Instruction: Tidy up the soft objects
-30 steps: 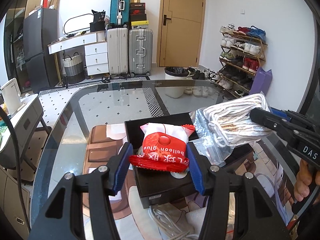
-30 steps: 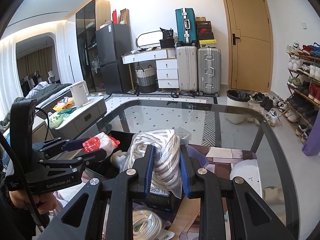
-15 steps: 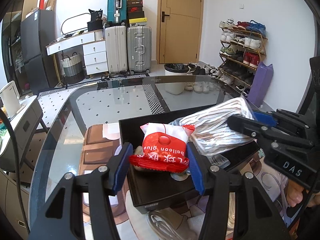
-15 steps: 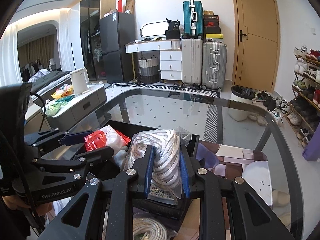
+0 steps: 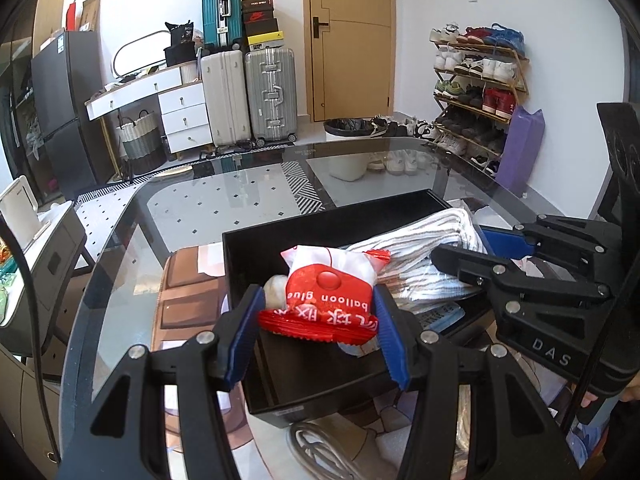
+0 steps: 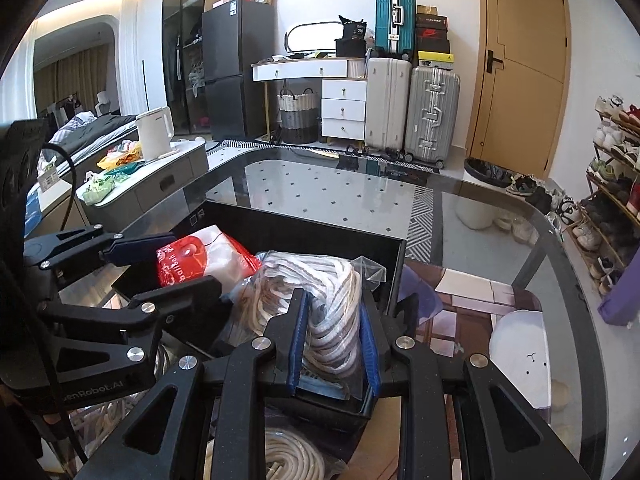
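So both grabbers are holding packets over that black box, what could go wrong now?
Two things, I'd guess. The left gripper grips the red and white balloon glue packet only by its crinkled end, so it might slip. The right gripper squeezes the clear bag of striped white rope close beside it in the black rectangular box, so the fingers could bump the packet.

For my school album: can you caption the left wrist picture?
Left gripper holds a red balloon glue packet over a black box; the right gripper lowers bagged rope.
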`<state>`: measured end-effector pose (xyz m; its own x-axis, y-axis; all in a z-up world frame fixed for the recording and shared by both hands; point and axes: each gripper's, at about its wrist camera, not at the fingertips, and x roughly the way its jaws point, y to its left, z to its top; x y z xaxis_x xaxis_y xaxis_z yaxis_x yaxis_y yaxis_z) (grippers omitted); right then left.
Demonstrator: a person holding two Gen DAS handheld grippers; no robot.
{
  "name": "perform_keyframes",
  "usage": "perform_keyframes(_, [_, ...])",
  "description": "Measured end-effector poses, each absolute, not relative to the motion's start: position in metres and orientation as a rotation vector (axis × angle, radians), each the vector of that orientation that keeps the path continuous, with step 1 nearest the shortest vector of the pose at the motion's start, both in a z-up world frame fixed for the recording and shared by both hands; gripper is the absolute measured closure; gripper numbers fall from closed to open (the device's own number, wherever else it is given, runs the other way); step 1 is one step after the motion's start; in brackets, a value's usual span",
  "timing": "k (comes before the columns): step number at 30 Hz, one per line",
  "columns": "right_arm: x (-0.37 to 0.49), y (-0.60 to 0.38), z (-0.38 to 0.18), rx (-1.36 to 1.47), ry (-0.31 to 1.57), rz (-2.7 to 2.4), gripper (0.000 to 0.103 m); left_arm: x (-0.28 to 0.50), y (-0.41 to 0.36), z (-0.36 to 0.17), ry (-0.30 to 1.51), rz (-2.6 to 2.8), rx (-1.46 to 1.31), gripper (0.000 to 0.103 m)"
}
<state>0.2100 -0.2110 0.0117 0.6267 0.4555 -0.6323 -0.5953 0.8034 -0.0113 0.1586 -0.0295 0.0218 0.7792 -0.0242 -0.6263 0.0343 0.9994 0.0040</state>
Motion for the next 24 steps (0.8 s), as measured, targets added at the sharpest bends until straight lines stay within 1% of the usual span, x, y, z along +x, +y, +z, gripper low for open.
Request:
perform_keyframes(15, [0.203, -0.206, 0.008, -0.229, 0.699, 0.623, 0.079, 0.158, -0.030, 0.023, 0.682, -0.036, 0.033, 0.049])
perform_keyframes(18, [0.202, -0.206, 0.007, -0.223, 0.691, 0.627, 0.075, 0.159, -0.030, 0.024, 0.685, -0.036, 0.020, 0.048])
perform_keyframes(19, [0.202, -0.207, 0.008, -0.223, 0.683, 0.625, 0.072, 0.158, -0.029, 0.025, 0.685, -0.037, 0.013, 0.048])
perform_keyframes(20, [0.201, -0.207, 0.009, -0.227, 0.673, 0.615, 0.067, 0.157, -0.028, 0.025, 0.685, -0.039, 0.008, 0.048])
perform_keyframes(22, [0.196, -0.208, 0.013, -0.237, 0.642, 0.607, 0.060, 0.155, -0.027, 0.026, 0.687, -0.041, 0.000, 0.046])
perform_keyframes(24, [0.191, -0.211, 0.018, -0.239, 0.620, 0.602, 0.058, 0.151, -0.027, 0.028, 0.675, -0.043, -0.007, 0.045])
